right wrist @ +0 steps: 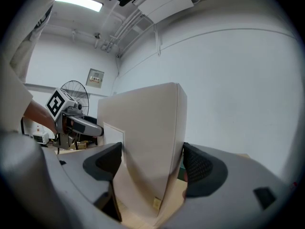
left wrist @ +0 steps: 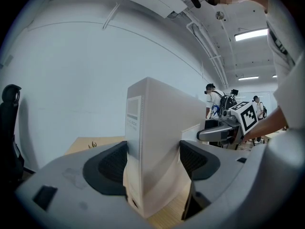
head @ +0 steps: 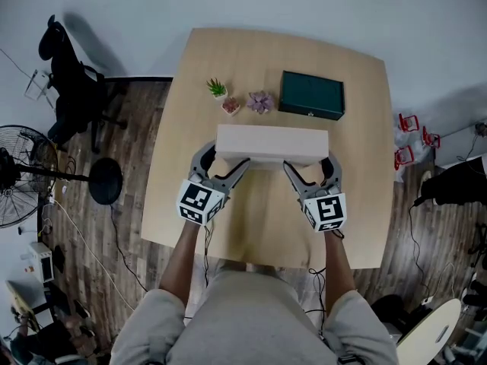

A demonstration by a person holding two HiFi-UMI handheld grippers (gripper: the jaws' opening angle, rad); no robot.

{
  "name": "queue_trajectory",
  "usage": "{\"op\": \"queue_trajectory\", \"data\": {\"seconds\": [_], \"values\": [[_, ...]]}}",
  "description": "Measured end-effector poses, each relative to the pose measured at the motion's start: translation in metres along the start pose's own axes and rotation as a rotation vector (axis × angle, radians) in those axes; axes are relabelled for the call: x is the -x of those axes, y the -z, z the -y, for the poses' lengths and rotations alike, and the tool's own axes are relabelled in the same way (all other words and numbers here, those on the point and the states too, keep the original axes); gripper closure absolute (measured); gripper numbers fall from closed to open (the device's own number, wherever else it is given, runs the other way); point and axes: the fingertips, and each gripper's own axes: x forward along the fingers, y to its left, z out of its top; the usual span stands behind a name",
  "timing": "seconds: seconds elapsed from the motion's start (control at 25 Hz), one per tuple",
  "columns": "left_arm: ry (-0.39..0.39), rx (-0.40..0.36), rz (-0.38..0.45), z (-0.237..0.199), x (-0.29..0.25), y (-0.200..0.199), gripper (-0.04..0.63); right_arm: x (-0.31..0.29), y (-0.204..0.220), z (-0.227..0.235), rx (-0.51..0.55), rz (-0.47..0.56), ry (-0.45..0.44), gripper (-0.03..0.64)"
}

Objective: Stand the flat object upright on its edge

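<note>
Clamping the white box [head: 272,144] at its left and right ends, the left gripper [head: 224,161] and right gripper [head: 312,166] hold it apparently upright on the table [head: 266,226]; only releasing seems left.

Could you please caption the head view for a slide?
Left tongs and right tongs clamp the upright white box by its ends.

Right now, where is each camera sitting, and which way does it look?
Head view: on the person's head, looking steeply down at the table; forearms, left gripper and right gripper show.
Left gripper view: on that gripper, looking along its jaws, shut on the box; shirt at right.
Right gripper view: on that gripper, looking along its jaws, shut on the box's other end; shirt at left.
Shared: both gripper views show the box and the opposite gripper.
</note>
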Motion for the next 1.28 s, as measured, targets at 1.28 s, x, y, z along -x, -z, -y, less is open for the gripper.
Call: {"op": "queue_trajectory", "data": {"seconds": [1.28], "values": [[-0.068, 0.02, -0.032, 0.0, 0.024, 0.015, 0.27, 0.022, 0.016, -0.006, -0.041, -0.041, 0.026, 0.248]]}}
